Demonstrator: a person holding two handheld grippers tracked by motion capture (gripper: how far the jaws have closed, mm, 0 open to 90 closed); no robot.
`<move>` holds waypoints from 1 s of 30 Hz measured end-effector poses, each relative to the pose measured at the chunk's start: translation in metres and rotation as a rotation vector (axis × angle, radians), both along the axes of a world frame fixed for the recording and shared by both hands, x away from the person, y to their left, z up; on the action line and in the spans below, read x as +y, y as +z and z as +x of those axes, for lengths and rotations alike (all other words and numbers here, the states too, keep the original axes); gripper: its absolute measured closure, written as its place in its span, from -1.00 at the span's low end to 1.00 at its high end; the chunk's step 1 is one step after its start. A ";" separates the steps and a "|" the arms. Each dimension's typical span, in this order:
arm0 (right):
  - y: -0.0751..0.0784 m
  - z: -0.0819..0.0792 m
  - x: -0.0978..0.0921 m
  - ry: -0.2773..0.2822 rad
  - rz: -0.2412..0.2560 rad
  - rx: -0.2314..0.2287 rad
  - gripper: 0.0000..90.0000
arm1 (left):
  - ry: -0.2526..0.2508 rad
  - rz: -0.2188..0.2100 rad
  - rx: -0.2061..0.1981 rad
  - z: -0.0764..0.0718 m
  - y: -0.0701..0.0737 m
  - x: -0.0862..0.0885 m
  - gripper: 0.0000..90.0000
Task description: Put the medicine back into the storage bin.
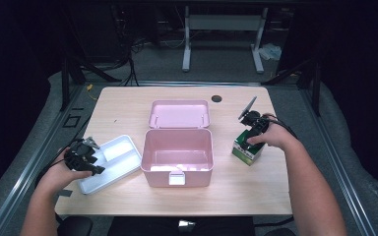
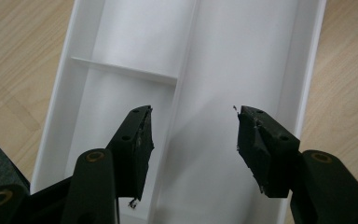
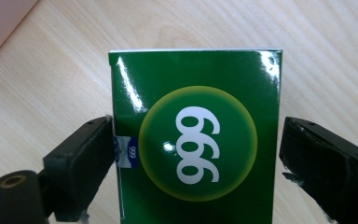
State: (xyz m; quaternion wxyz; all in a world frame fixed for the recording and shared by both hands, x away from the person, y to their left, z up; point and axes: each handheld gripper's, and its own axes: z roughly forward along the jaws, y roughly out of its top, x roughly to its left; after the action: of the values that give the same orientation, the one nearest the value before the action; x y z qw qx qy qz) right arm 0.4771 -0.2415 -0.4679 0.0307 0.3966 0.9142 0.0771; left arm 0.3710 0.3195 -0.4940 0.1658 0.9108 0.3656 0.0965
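A green box [image 3: 196,93] with "999" in white on a yellow-ringed circle stands on the table [image 1: 128,105], right of the pink case. My right gripper [image 3: 196,154] straddles it from above, one jaw against each side, shut on it. In the high view the green box [image 1: 246,153] sits under the right gripper [image 1: 249,141] and hand. At the left, my left gripper [image 1: 94,165] hangs open over the near end of a white divided tray [image 1: 123,147]. In the left gripper view the left gripper [image 2: 193,135] has nothing between its jaws, and the white tray [image 2: 242,56] lies below.
An open pink case [image 1: 177,169] stands mid-table, its lid [image 1: 179,114] laid back behind it and something pale on its floor. A dark round hole [image 1: 216,98] marks the table's far side. Bare wood lies in front of the case.
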 end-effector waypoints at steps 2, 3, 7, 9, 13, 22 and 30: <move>-0.001 0.001 0.000 0.005 -0.004 0.019 -0.73 | 0.000 0.000 0.003 0.000 0.000 0.000 0.01; -0.002 0.002 0.001 0.003 -0.006 0.023 -0.72 | 0.003 0.000 0.003 0.000 0.000 0.000 0.01; -0.005 0.003 0.001 -0.011 -0.010 0.043 -0.71 | 0.008 0.006 0.000 -0.001 0.000 0.000 0.01; -0.005 0.004 0.001 -0.016 -0.012 0.048 -0.71 | 0.007 0.010 -0.001 -0.002 0.001 0.001 0.01; -0.005 0.004 0.001 -0.029 -0.014 0.054 -0.69 | 0.009 0.008 -0.001 -0.003 0.002 0.000 0.01; -0.003 0.002 0.002 -0.037 -0.023 0.052 -0.66 | 0.001 0.013 0.002 -0.002 0.002 -0.003 0.01; -0.003 0.002 0.002 -0.035 -0.024 0.046 -0.65 | -0.001 0.010 0.004 -0.002 0.001 -0.003 0.01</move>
State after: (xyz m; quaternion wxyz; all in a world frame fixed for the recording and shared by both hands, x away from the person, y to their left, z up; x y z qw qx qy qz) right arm 0.4791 -0.2391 -0.4709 0.0158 0.4136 0.9085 0.0564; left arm 0.3686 0.3164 -0.4927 0.1606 0.9119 0.3651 0.0962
